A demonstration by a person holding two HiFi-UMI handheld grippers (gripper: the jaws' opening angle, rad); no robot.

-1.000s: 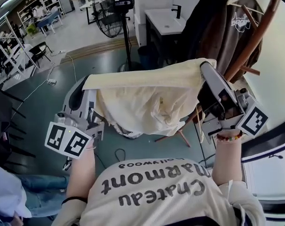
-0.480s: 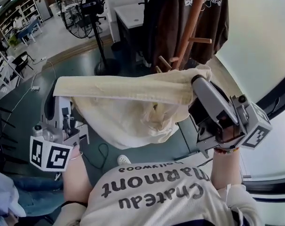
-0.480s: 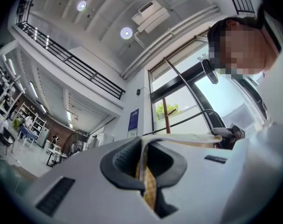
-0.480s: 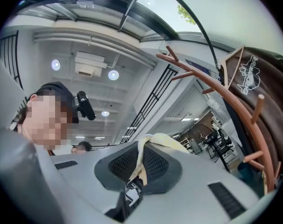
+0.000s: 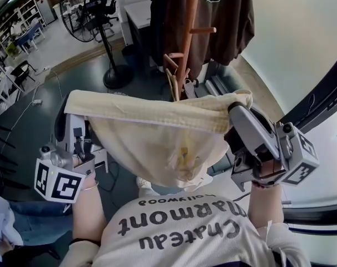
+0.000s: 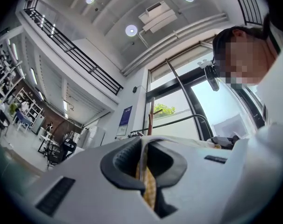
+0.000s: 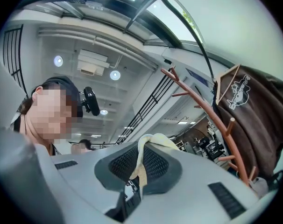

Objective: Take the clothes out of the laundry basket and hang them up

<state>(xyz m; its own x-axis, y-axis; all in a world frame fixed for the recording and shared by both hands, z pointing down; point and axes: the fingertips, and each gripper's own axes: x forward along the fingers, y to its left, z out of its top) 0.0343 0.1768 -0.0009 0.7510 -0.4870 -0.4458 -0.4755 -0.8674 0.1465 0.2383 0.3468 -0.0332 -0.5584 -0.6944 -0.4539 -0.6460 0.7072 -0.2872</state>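
The left gripper (image 5: 69, 105) and the right gripper (image 5: 236, 108) are each clamping one end of the cream garment (image 5: 157, 135). It is hanging stretched between them, just before the coat rack (image 5: 188, 35).

Grey-green floor (image 5: 35, 121), a standing fan (image 5: 79, 18) (black) and shelves (image 5: 32, 7) — round ceiling lights (image 6: 131, 30) overhead.

Your left gripper (image 5: 68, 111) and right gripper (image 5: 235, 110) are both held up in front of your chest, well apart and roughly level with each other. Each tilts upward, away from you. Your left forearm (image 5: 93, 210) and right forearm (image 5: 266, 204) rise bare to them from below. Each gripper's fingers are pressed together on a pinch of the cream garment (image 5: 157, 132), one at either end of its top edge.
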